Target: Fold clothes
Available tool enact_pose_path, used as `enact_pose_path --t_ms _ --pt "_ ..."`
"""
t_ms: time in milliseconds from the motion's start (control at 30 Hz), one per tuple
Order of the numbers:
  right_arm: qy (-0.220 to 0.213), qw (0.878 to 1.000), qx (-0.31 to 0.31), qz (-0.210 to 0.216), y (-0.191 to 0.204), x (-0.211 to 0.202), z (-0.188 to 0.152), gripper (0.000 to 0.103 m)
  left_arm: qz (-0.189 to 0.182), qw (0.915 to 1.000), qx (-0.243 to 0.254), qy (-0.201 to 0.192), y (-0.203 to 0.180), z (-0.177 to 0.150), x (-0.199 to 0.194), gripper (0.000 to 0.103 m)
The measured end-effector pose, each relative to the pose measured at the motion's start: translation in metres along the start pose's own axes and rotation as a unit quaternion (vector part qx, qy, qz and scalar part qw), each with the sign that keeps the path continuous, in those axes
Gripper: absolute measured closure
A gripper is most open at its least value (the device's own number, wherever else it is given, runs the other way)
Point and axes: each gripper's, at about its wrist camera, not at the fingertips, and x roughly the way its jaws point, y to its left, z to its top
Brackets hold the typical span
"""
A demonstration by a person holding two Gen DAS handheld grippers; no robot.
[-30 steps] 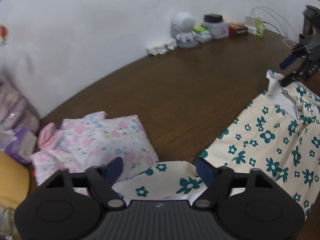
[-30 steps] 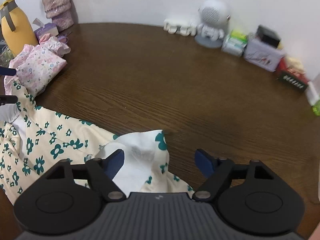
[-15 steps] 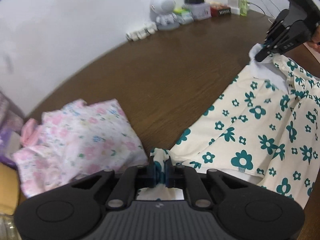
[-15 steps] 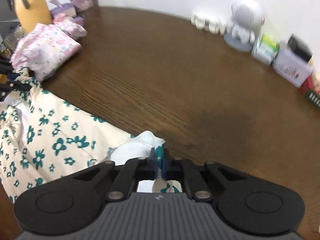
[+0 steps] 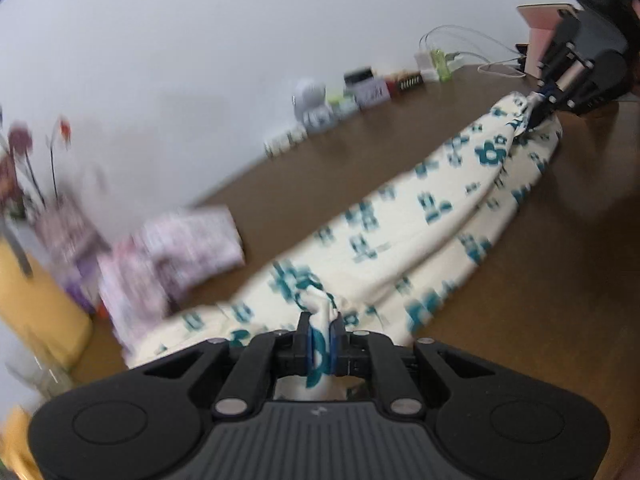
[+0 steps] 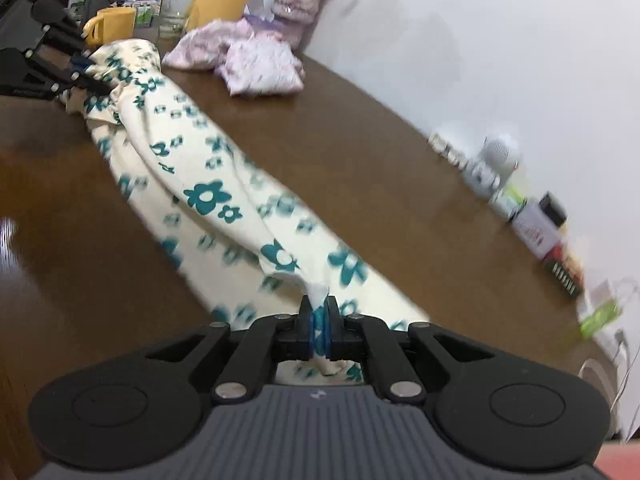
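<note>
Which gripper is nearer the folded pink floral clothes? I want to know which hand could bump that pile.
Left. The left gripper, shut on the green-flowered garment, is just beside the pink folded pile. The right gripper grips the garment's other end, the whole stretched cloth away.

Both jaws are clamped tight, left hand-held gripper [image 5: 320, 344] and right hand-held gripper [image 6: 319, 330] well apart.

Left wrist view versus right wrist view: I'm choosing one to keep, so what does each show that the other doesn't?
Only the left wrist view shows the pink box behind the right gripper. Only the right wrist view shows the yellow mug behind the left gripper. Both show the green-flowered garment pinched at each end, stretched over the brown table, and the folded pink clothes.
</note>
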Motion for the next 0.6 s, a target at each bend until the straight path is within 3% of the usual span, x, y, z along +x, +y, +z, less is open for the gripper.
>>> enact_pose_path --t_ms 133,167,200,233,267,433,500,600 --pt "-0.001 1.000 0.026 -0.002 0.002 0.009 -0.010 0.092 0.001 0.9979 -0.063 0.017 0.007 -0.010 0.008 0.088" --pt "-0.002 0.999 0.035 0.001 0.001 0.009 -0.012 0.084 -0.006 0.9966 -0.080 0.021 0.010 -0.012 0.007 0.087" --pt "-0.003 0.999 0.045 0.005 0.000 0.007 -0.014 0.065 -0.010 0.9952 -0.094 0.025 0.012 -0.012 0.007 0.077" --pt "-0.008 0.998 0.059 0.013 -0.002 0.002 -0.018 0.055 -0.014 0.9942 -0.103 0.027 0.014 -0.013 0.004 0.068" --pt "-0.013 0.997 0.074 0.022 -0.005 -0.003 -0.022 0.051 -0.019 0.9934 -0.110 0.024 0.016 -0.014 -0.001 0.065" --pt "-0.068 0.975 0.202 0.063 -0.038 -0.036 -0.037 0.051 -0.053 0.9805 -0.186 -0.033 0.032 -0.003 -0.036 0.054" --pt "-0.084 0.968 0.229 0.054 -0.050 -0.036 -0.032 0.051 -0.043 0.9797 -0.191 -0.045 0.033 0.019 -0.033 0.054" --pt "-0.085 0.971 0.224 0.025 -0.055 -0.017 -0.015 0.052 -0.018 0.9823 -0.185 -0.027 0.023 0.055 -0.006 0.054"
